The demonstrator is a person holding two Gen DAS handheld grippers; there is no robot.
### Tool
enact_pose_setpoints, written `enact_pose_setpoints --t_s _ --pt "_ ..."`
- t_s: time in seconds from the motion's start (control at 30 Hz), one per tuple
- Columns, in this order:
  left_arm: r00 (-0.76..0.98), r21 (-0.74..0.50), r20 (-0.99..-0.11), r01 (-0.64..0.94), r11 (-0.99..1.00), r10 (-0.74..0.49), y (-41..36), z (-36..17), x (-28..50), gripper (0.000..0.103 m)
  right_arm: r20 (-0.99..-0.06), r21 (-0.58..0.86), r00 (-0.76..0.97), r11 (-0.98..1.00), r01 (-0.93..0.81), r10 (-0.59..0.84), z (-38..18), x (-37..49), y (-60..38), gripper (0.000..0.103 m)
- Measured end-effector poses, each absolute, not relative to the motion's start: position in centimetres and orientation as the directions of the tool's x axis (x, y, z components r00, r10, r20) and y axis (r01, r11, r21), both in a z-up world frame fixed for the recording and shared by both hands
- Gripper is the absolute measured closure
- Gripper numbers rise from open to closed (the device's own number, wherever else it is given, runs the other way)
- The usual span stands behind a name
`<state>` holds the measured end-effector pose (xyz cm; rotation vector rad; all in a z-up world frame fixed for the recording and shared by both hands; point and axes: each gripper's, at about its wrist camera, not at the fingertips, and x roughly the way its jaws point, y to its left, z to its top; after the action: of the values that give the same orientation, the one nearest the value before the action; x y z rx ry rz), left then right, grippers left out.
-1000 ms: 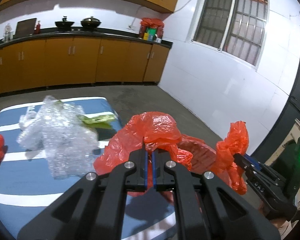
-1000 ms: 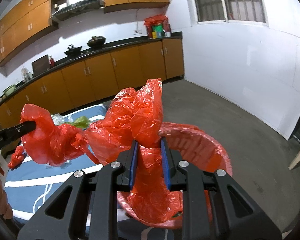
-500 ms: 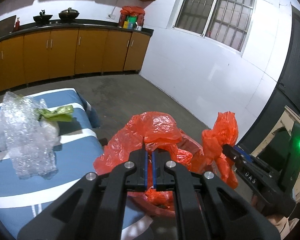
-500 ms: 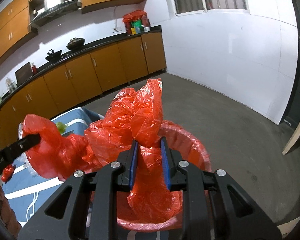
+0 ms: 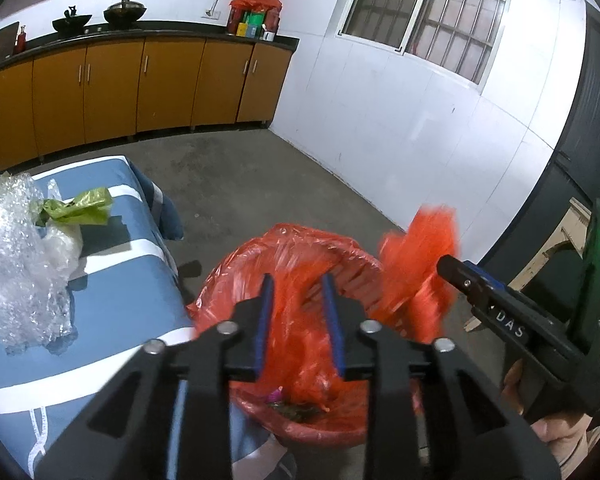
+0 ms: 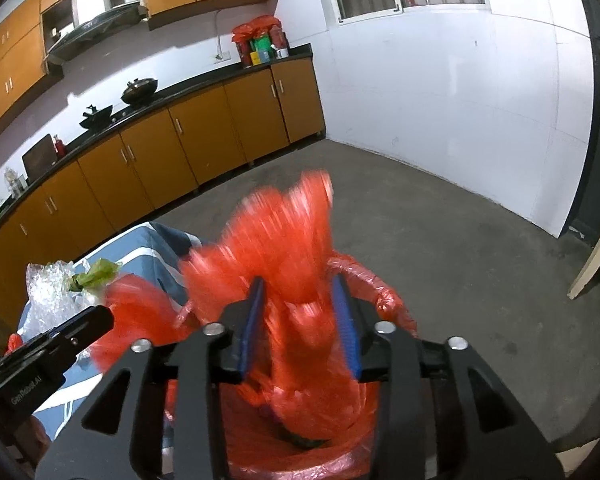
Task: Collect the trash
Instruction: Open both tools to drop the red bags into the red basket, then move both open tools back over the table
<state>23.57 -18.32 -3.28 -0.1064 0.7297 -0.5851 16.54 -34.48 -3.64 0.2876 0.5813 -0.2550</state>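
Observation:
A red bin (image 5: 312,420) lined with a red plastic bag (image 5: 292,256) stands on the floor by the table; trash lies at its bottom. My left gripper (image 5: 298,312) is open over the bin, with nothing between its jaws. My right gripper (image 6: 298,320) is open too; a blurred flap of the red bag (image 6: 284,232) rises between its jaws. In the left wrist view the right gripper (image 5: 500,312) shows at right beside another blurred red flap (image 5: 420,256). Clear bubble wrap (image 5: 16,248) and a green bag (image 5: 80,210) lie on the blue striped table (image 5: 112,312).
Orange cabinets (image 5: 112,88) with a dark counter line the far wall. A white wall with a barred window (image 5: 428,12) is at right. A small red scrap (image 6: 14,342) lies on the table at far left. Bare concrete floor (image 6: 440,248) surrounds the bin.
Both grippers opened and let go of the red bag handles. The bag flaps are blurred and dropping toward the bin. The left view has swung right, away from the table.

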Motion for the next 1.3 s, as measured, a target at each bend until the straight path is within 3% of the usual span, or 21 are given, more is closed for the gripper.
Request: enact_pose_setpoints --t_s 0.17,0.27,0.43,0.77,1.3 --pt "0.623 -0.268 -0.597 0.439 0.858 -0.506 -16.8 -3.4 23.5 0.062 -0.566 0.175 0.804 0.926 0.335 -0.184 -3.8 15.4 -34.7 0.05" --pt "0.672 -0.233 -0.584 0.398 0.887 -0.455 -14.9 -3.3 23.1 0.046 -0.557 0.15 0.803 0.926 0.347 -0.211 -3.5 15.3 -34.5 0.042" --pt "0.719 -0.199 -0.585 0.32 0.926 -0.374 -11.7 -3.4 22.3 0.031 -0.549 0.118 0.806 0.935 0.335 -0.22 -3.4 15.1 -33.5 0.039" --pt "0.791 -0.142 -0.577 0.15 0.978 -0.205 -3.6 -4.0 20.4 0.026 -0.541 0.095 0.829 0.97 0.225 -0.139 -3.0 16.7 -28.4 0.039" --pt "0.84 -0.075 -0.533 -0.163 0.984 0.099 11.7 -4.5 17.4 0.022 -0.538 0.086 0.833 0.991 -0.102 0.132 -3.3 22.1 -13.1 0.039"
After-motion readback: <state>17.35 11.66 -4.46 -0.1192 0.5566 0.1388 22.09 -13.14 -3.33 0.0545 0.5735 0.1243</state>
